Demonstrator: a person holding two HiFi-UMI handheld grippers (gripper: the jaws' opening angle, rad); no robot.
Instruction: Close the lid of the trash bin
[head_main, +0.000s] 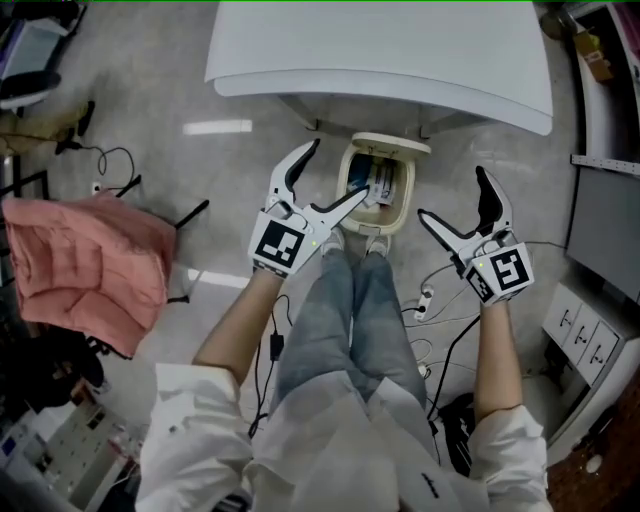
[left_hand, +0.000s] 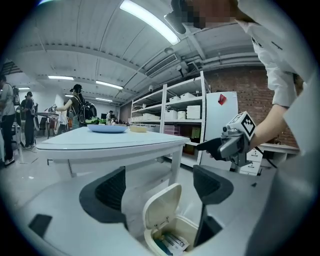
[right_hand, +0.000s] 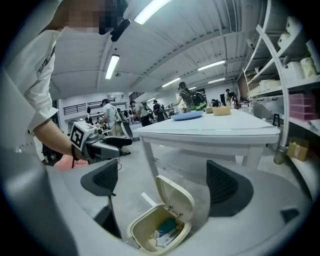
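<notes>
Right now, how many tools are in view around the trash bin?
2. The left tool is left of the trash bin, the right tool right of it. Both have jaws apart and hold nothing. The lid stands open. None seems hidden.

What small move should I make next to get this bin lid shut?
Probably lower the left gripper toward the top edge of the lid. The lid stands upright over the open trash bin. Both this gripper and the right gripper are open and empty, and the left looks nearer.
</notes>
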